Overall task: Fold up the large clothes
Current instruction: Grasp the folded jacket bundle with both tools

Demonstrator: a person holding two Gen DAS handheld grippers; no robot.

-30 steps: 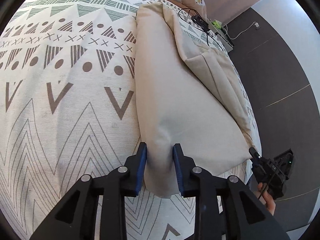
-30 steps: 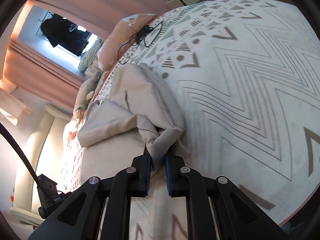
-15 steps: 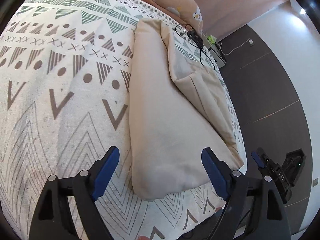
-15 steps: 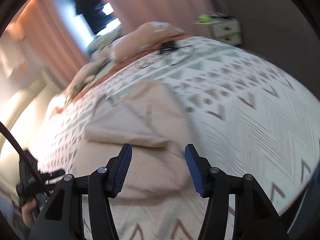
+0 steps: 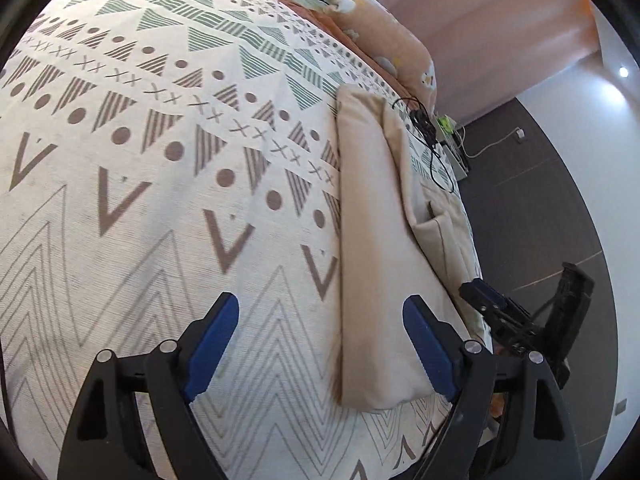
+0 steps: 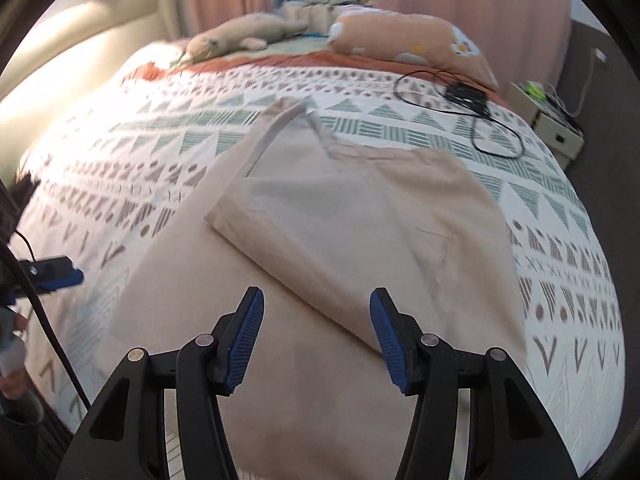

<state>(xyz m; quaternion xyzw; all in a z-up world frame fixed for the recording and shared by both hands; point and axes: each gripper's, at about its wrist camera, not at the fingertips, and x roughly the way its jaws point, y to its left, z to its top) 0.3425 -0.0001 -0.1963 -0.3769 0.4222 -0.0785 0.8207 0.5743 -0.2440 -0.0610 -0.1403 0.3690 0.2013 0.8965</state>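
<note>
**Beige garment lies folded on the patterned bed, both tools apart above it**

A bedroom with pink curtains (image 6: 472, 4) and a dark floor (image 5: 532, 208) holds a bed (image 5: 120, 208) under a white cover printed with triangles, dots and chevrons. One beige garment (image 6: 360, 240) lies flat on that cover near the bed's edge, partly folded, with one layer turned diagonally across the rest.

The left tool (image 5: 320, 344) hangs just above the cover, jaws wide apart and empty. The garment's near corner sits between them toward the right-hand finger, and its long folded edge runs away from the tool. The right tool (image 6: 316, 336) is tilted down over the garment with jaws apart; only cloth lies below the gap, and neither blue pad presses on it. In the left wrist view the right tool shows beyond the bed's edge; in the right wrist view the left tool's blue tip shows at the left.

Counted: one garment, two tools, one peach pillow (image 6: 408, 36), one plush toy (image 6: 236, 38), one black cable (image 6: 460, 96) on the cover, one small cabinet (image 6: 548, 128) beside the bed. A hand (image 6: 12, 364) shows at the left margin of the right wrist view.
</note>
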